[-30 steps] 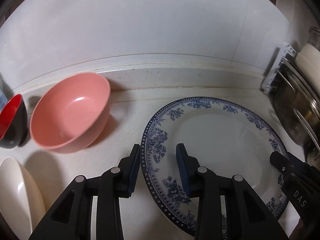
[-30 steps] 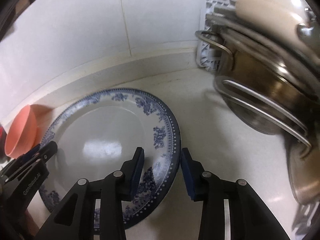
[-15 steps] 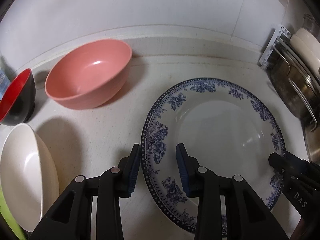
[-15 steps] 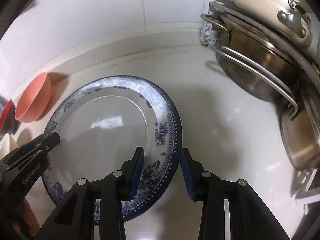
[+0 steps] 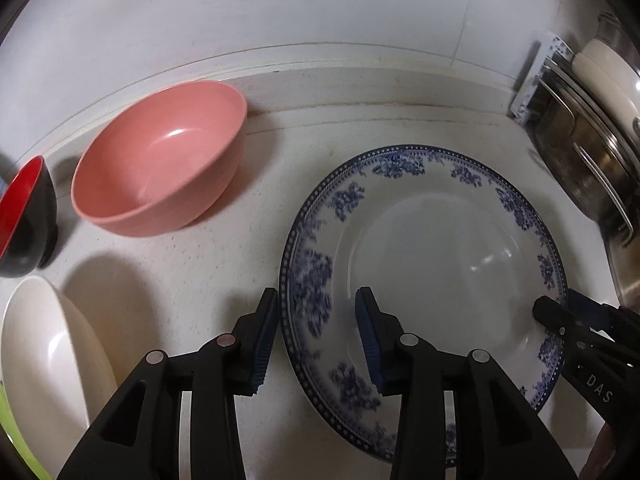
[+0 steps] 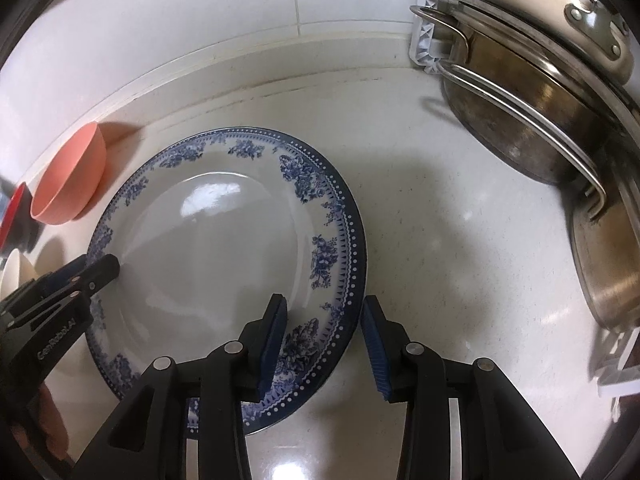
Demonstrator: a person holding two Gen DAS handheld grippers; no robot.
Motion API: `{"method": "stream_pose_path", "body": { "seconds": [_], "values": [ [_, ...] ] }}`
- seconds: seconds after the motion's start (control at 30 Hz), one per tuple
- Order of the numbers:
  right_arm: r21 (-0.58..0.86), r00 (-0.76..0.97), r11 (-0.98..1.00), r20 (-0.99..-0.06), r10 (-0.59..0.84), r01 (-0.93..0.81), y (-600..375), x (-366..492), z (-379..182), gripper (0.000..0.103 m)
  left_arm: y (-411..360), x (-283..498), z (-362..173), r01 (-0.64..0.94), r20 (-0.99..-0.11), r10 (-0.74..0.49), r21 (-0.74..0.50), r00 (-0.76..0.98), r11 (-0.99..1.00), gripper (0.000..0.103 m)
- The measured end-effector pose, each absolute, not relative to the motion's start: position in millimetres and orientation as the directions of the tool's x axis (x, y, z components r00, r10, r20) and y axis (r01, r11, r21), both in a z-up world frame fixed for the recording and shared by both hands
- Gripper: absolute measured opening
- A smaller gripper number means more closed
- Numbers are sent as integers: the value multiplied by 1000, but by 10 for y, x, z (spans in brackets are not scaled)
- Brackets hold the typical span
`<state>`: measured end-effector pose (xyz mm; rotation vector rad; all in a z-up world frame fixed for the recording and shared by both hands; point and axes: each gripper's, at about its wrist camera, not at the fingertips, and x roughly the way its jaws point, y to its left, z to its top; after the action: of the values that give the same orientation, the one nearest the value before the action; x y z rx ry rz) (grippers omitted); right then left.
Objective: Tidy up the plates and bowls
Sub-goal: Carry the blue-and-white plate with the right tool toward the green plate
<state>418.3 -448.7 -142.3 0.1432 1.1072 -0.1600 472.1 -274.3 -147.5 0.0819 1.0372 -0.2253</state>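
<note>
White counter (image 5: 224, 264) carries an empty pink bowl (image 5: 160, 168) beside an empty plate (image 5: 432, 248).

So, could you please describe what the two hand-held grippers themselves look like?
Both look alike: the left hand-held gripper and right hand-held gripper have matte black plastic frames with triangular cut-outs, silver round pivot rivets and ribbed blue finger pads. White lettering marks their sides. No cables or sleeves show.

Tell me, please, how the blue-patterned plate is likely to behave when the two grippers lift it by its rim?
The blue-patterned plate looks glazed and glossy, so probably stiff but slippery. It seems ceramic: likely heavy and breakable. Held at opposite rims, it may tilt if one side slips.
</note>
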Motion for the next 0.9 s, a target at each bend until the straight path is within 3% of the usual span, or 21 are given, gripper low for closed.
{"method": "stream_pose_path", "body": {
  "seconds": [0.1, 0.37, 0.57, 0.9],
  "values": [
    [25, 439, 979, -896, -68, 203, -4502, 4239, -1424, 40, -2760, 4808, -1477, 224, -861, -148, -41, 486, 974, 45],
    [23, 437, 979, -897, -69, 203, -4563, 4440, -1429, 42, -2812, 4942, -1481, 238, -862, -159, -47, 481, 970, 46],
    [47, 436, 978, -899, -48, 205, -4588, 4511, -1430, 42, -2820, 4968, -1474, 226, -862, -146, -38, 486, 973, 38],
    [16, 452, 974, -887, -90, 226, -4532, 4437, -1305, 40, -2711, 4786, -1311, 222, -846, -180, -75, 503, 972, 37]
  ]
}}
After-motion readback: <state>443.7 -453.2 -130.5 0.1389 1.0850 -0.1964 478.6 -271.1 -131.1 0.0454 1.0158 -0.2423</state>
